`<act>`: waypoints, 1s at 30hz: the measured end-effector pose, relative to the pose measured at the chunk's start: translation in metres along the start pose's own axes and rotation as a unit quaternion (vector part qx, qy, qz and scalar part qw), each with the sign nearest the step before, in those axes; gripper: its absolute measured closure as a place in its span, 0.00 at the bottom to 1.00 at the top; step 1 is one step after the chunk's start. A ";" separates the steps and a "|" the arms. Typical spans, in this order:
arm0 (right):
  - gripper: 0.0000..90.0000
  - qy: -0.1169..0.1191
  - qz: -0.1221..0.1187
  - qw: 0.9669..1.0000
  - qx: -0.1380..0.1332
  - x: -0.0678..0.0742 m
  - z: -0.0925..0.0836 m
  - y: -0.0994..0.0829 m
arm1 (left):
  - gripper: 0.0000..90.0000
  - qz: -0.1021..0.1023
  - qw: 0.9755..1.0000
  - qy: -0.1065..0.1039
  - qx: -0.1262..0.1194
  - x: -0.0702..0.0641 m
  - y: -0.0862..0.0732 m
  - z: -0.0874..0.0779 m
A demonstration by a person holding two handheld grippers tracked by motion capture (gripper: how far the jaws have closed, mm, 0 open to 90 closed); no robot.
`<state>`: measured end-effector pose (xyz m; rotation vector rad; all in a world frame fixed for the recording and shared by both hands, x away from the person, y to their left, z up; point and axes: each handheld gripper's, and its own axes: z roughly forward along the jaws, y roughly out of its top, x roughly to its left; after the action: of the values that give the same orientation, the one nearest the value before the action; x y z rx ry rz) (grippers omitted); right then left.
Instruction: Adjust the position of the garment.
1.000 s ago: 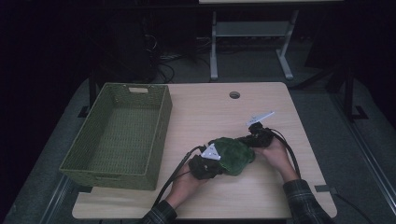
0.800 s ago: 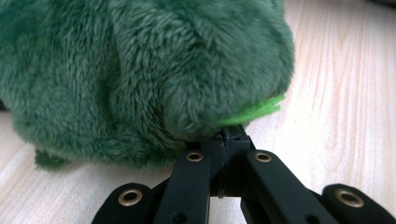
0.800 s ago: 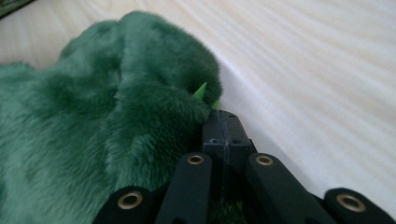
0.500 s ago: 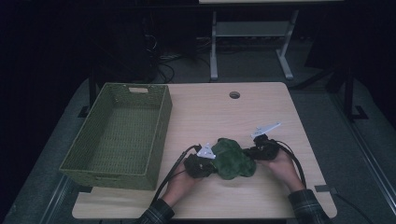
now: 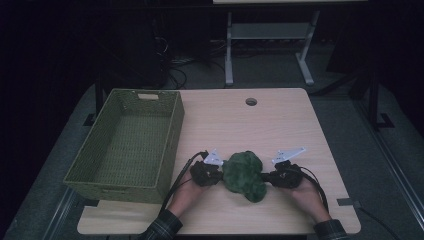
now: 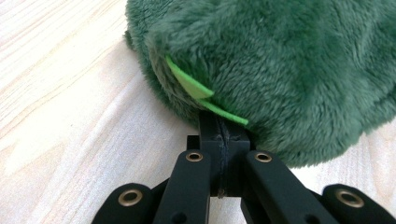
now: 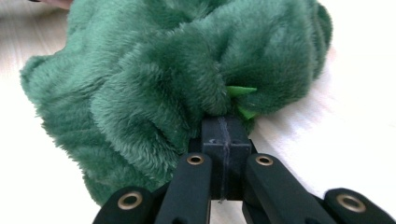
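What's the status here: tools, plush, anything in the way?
Left tool shut on plush. Right tool shut on plush's other side. Plush on table beside basket. Nothing between.

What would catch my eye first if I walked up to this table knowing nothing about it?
Probably the dark green fluffy plush fabric bundle lying near the front of the light wooden table, pinched from both sides: the left tool and the right tool are each clamped shut on its edge, where bright green felt tabs poke out. Next, the large green woven basket standing at the table's left side.
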<state>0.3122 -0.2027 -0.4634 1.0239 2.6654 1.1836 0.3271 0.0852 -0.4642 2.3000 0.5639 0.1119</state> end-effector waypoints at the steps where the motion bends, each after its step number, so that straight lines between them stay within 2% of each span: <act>1: 1.00 -0.004 0.003 1.000 -0.004 -0.001 -0.002 -0.001 | 0.99 0.003 1.000 -0.001 0.004 0.001 0.000 -0.002; 4: 0.90 -0.020 0.016 0.999 -0.021 -0.005 -0.009 -0.004 | 0.95 0.000 1.000 -0.003 0.005 0.003 -0.001 -0.010; 7: 0.72 -0.044 0.021 0.998 -0.038 -0.012 -0.017 -0.013 | 0.89 0.002 1.000 -0.003 0.002 0.001 0.001 -0.019; 10: 0.54 -0.071 0.036 0.996 -0.041 -0.019 -0.024 -0.026 | 0.78 0.016 1.000 -0.001 0.003 0.000 0.006 -0.029; 15: 0.39 -0.100 0.038 0.993 -0.040 -0.026 -0.028 -0.039 | 0.61 0.022 1.000 -0.003 -0.003 0.000 0.012 -0.041; 18: 0.32 -0.112 0.031 0.992 -0.048 -0.025 -0.029 -0.045 | 0.51 0.024 1.000 -0.004 -0.008 0.000 0.018 -0.048; 21: 0.23 -0.142 0.016 0.989 -0.044 -0.022 -0.027 -0.048 | 0.42 0.033 0.999 -0.009 -0.019 0.000 0.028 -0.052; 28: 0.20 -0.139 0.016 0.989 -0.040 -0.022 -0.026 -0.048 | 0.28 0.063 0.998 -0.018 -0.008 0.000 0.049 -0.050; 30: 0.20 -0.139 0.017 0.989 -0.041 -0.022 -0.026 -0.048 | 0.26 0.077 0.997 -0.024 0.006 0.002 0.054 -0.048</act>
<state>0.2955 -0.2559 -0.4818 1.1320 2.3767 1.0579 0.3373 0.0836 -0.3926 2.3487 0.3630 0.1281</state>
